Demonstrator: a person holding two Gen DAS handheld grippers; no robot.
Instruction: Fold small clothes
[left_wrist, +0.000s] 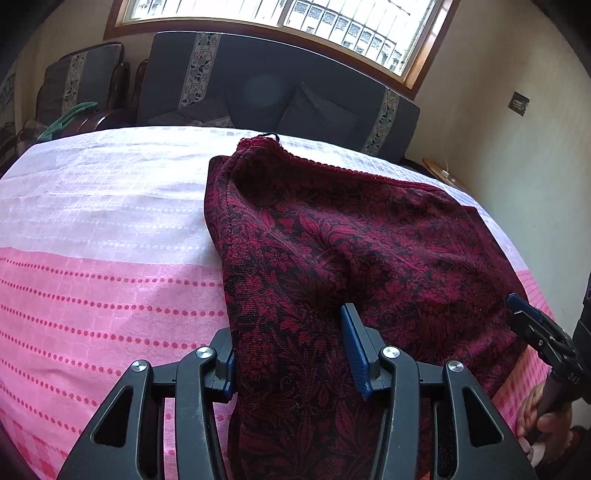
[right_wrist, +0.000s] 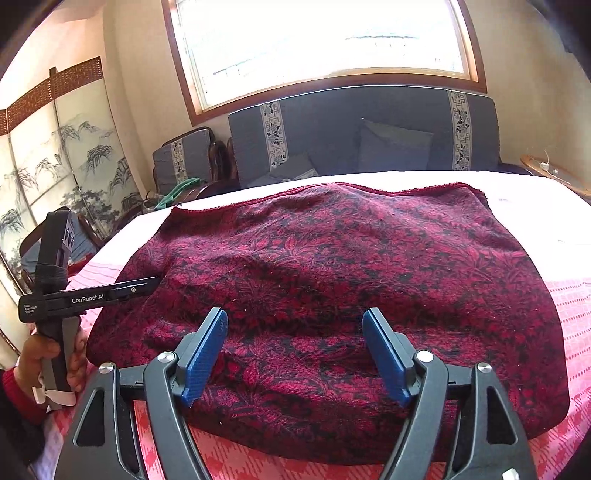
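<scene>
Here, a dark red flowered garment (right_wrist: 325, 280) lay spread on a pink and white bedcover (left_wrist: 103, 229), its trimmed edge at the far side, toward the grey sofa (right_wrist: 362, 144) under the window. Its long axis ran left to right across the bed in the right wrist view; the near edge hung toward the person.

The left gripper (left_wrist: 291, 350) sat at the garment's near left corner. Cloth filled the space between its two blue pads, the left pad mostly hidden behind the fabric edge, the right pad lying on top of the cloth. Whether the pads actually pinched it could not be told from these views. From the right wrist camera the same tool showed at the left border of the garment, a hand (right_wrist: 48, 362) around its handle.

The right gripper (right_wrist: 295, 354) hovered above the near edge, right of the middle, jaws released and wide, nothing between them; the cloth lay just beneath and beyond the pads.

Judgement: the fold probably called for both near corners to be carried away toward the far trimmed edge. The left tool was already at its corner; the right one looked to need a shift rightward and down before closing.
</scene>
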